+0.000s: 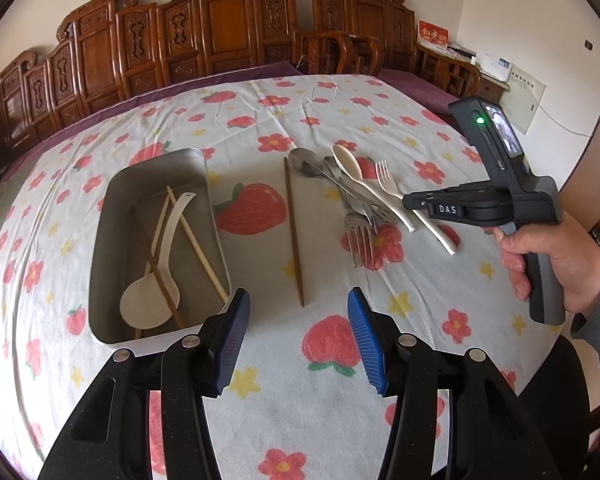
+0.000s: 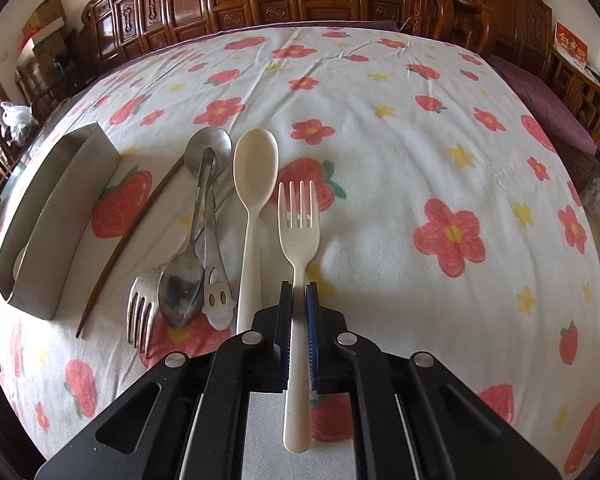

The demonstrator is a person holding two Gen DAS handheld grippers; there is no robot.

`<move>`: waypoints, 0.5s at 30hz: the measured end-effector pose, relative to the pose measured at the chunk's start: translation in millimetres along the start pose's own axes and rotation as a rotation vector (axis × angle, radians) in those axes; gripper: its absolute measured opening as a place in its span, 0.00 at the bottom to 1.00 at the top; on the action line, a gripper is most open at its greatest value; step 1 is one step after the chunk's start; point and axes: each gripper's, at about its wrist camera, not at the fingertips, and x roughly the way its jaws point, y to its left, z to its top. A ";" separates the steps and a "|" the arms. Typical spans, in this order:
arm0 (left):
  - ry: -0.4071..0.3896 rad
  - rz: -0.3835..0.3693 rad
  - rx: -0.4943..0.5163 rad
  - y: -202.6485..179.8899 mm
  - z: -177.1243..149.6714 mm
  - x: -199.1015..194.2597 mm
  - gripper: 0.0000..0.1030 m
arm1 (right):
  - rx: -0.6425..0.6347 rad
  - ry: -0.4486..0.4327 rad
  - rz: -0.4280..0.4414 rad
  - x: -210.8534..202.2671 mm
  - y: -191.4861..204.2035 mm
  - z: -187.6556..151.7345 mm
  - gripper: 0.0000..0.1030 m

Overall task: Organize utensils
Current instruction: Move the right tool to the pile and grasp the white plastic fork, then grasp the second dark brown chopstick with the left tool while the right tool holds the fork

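My right gripper [image 2: 299,292] is shut on the handle of a cream plastic fork [image 2: 299,224], which lies on the tablecloth; this gripper also shows in the left wrist view [image 1: 410,201] over the fork [image 1: 388,182]. Beside the fork lie a cream spoon [image 2: 254,176], metal spoons [image 2: 184,280], a metal fork [image 2: 142,316] and a brown chopstick [image 2: 128,244]. A metal tray [image 1: 156,184] holds a white ladle spoon [image 1: 152,300] and chopsticks [image 1: 198,244]. My left gripper [image 1: 298,336] is open and empty, above the cloth near the tray's corner.
The table has a white cloth [image 1: 300,420] with red flowers and strawberries. Carved wooden chairs [image 1: 228,24] stand along the far edge. A person's hand [image 1: 556,264] holds the right gripper at the right.
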 end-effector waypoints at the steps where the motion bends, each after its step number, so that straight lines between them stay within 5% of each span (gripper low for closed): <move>1: 0.003 0.003 0.003 -1.4 2.2 2.9 0.47 | -0.004 -0.003 -0.011 -1.9 -0.7 -1.8 0.07; 15: 0.055 0.005 0.011 -10.4 47.3 45.6 0.46 | -0.016 -0.041 0.032 -47.3 -23.2 -39.2 0.07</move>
